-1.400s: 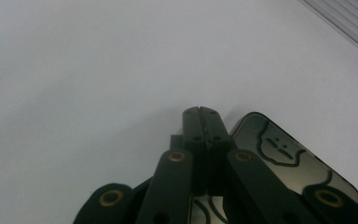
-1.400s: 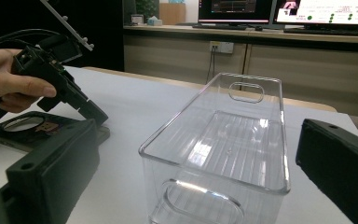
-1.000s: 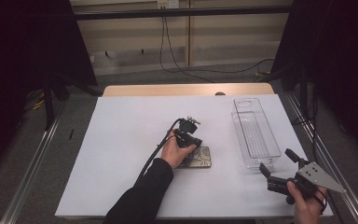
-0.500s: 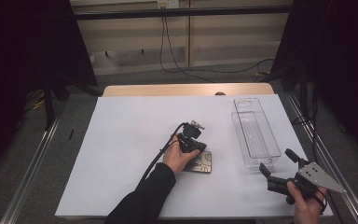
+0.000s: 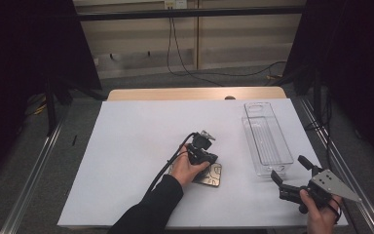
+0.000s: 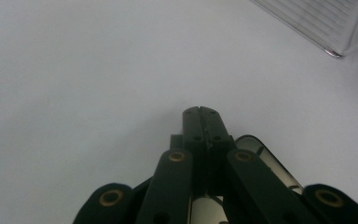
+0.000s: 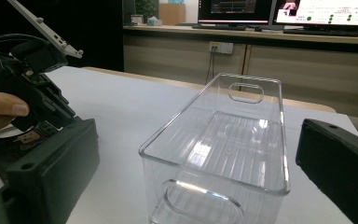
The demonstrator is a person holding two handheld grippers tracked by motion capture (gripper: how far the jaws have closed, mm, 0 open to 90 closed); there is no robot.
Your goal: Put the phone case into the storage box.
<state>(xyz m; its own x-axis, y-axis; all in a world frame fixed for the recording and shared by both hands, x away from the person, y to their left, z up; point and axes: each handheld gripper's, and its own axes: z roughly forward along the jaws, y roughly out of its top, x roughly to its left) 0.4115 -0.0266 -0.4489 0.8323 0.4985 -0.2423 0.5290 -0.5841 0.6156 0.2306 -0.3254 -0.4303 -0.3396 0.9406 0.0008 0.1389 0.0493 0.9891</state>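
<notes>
Your left tool (image 5: 209, 157) sits near the middle of the white tabletop (image 5: 126, 146), its jaws pressed together with nothing between them; in the left gripper view the two black tips meet in a single closed line above the bare white surface. Directly under that tool, touching the tabletop, lies a flat metallic card with dark markings (image 5: 210, 175), its rounded edge peeking out at the right of the closed jaws in the left gripper view (image 6: 270, 161). Your left hand (image 5: 187, 168) rests over the card's near left side. Your right tool (image 5: 292, 170) is at the near right corner with its jaws spread wide apart, holding nothing. Just beyond it, on the right side of the tabletop, stands a clear plastic bin (image 5: 265, 136), upright and empty, its long side running from near to far.
</notes>
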